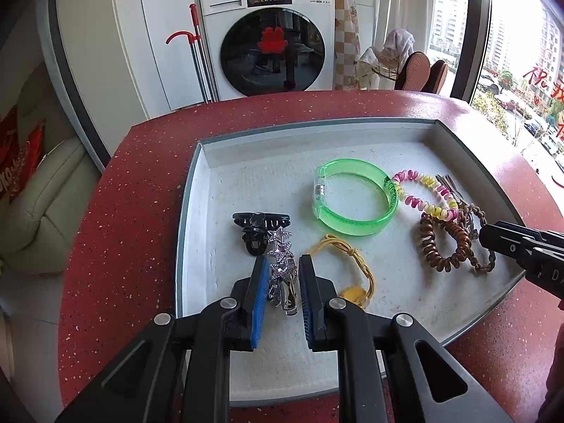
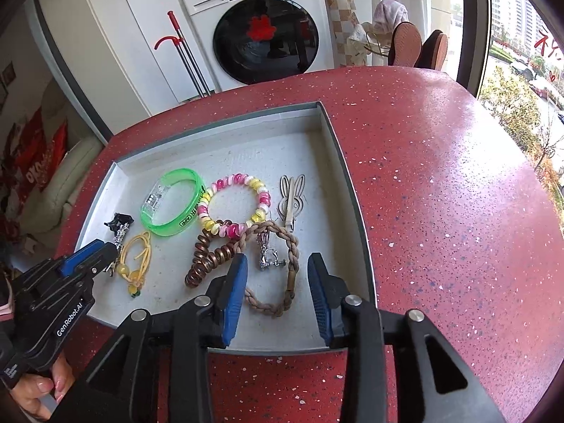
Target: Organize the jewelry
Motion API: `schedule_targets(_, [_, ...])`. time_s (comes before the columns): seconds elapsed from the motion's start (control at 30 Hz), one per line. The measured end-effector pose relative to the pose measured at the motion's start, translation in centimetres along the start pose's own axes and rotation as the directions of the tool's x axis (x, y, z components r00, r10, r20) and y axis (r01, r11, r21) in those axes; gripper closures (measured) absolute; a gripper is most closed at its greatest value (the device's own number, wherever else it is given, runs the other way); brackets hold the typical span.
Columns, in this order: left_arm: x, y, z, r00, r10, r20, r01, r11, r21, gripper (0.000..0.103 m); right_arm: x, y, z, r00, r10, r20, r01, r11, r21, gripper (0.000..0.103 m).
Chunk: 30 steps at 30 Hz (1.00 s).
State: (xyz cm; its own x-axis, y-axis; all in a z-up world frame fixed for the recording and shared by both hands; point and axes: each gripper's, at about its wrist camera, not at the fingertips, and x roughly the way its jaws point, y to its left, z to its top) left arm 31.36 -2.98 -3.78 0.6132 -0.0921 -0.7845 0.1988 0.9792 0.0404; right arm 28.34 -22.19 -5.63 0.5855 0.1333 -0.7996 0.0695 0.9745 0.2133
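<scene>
My left tongs [image 1: 282,275] sit low in the centre of the left wrist view, spread apart with a star-studded silver hair clip [image 1: 280,275] lying between the blue pads [image 1: 259,303]; I cannot tell whether the pads touch it. The clip is a purple-glitter chain of stars on a shiny metal alligator base, and its far end meets a black claw clip [image 1: 259,231] just above it. Both lie in the left part of a shallow grey tray [image 1: 190,190] on the speckled red counter [image 1: 116,218]. To the right of the clip is a yellow cord bracelet [image 1: 352,264], and in the upper middle a translucent green bangle [image 1: 352,197]. In the right wrist view my right tongs [image 2: 276,282] are released, wide apart over a braided brown loop [image 2: 278,271] and a small silver earring [image 2: 264,253] at the tray's near right. A pink-and-yellow spiral tie [image 2: 236,204], a copper spiral tie [image 2: 208,257] and a bunny-shaped clip [image 2: 292,201] fill the middle.
</scene>
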Motion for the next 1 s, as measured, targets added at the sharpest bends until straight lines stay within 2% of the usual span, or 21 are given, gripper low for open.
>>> schedule_targets(0.47, [-2.9, 0.3, 0.4, 0.998, 0.004, 0.061, -0.002, 0.999, -0.032, 0.066, -2.1, 1.0, 0.0, 1.000, 0.022, 0.019, -0.021, 1.000, -0.015, 0.058])
schedule_targets(0.5, [-3.1, 0.4, 0.4, 0.998, 0.006, 0.066, -0.003, 0.999, -0.036, 0.058, -2.2, 1.0, 0.0, 1.000, 0.021, 0.018, -0.021, 1.000, -0.016, 0.058])
schedule_targets(0.53, [-3.5, 0.6, 0.4, 0.997, 0.013, 0.075, -0.010, 0.999, -0.043, 0.017, -2.3, 1.0, 0.0, 1.000, 0.022, 0.018, -0.021, 1.000, -0.016, 0.058])
schedule_targets(0.57, [-3.9, 0.8, 0.3, 0.995, 0.032, 0.098, -0.027, 0.998, -0.055, 0.000, -2.4, 1.1, -0.1, 1.000, 0.022, 0.018, -0.022, 1.000, -0.018, 0.058])
schedule_targets(0.63, [-5.1, 1.1, 0.0, 0.985, 0.062, 0.160, -0.052, 0.997, -0.065, 0.000, -2.6, 1.2, -0.3, 1.000, 0.022, 0.020, -0.022, 1.000, -0.020, 0.058])
schedule_targets(0.7, [-5.4, 1.2, 0.0, 0.988, 0.055, 0.146, -0.047, 0.997, -0.058, 0.000, -2.9, 1.3, -0.5, 1.000, 0.021, 0.023, -0.020, 1.000, -0.022, 0.056])
schedule_targets(0.77, [-5.7, 1.5, -0.3, 0.989, 0.055, 0.140, -0.045, 0.997, -0.069, 0.000, -3.4, 1.4, -0.8, 0.999, 0.031, 0.033, -0.030, 0.999, -0.021, 0.050])
schedule_targets(0.9, [-6.6, 2.0, -1.4, 0.988, 0.065, 0.138, -0.051, 0.994, -0.097, 0.000, -4.5, 1.8, -1.8, 0.997, 0.026, 0.074, -0.023, 0.999, -0.035, 0.024])
schedule_targets(1.0, [-7.1, 2.1, -2.3, 0.988, 0.076, 0.135, -0.061, 0.992, -0.109, 0.000, -5.3, 2.1, -2.6, 0.994, 0.020, 0.105, -0.016, 0.999, -0.044, 0.019])
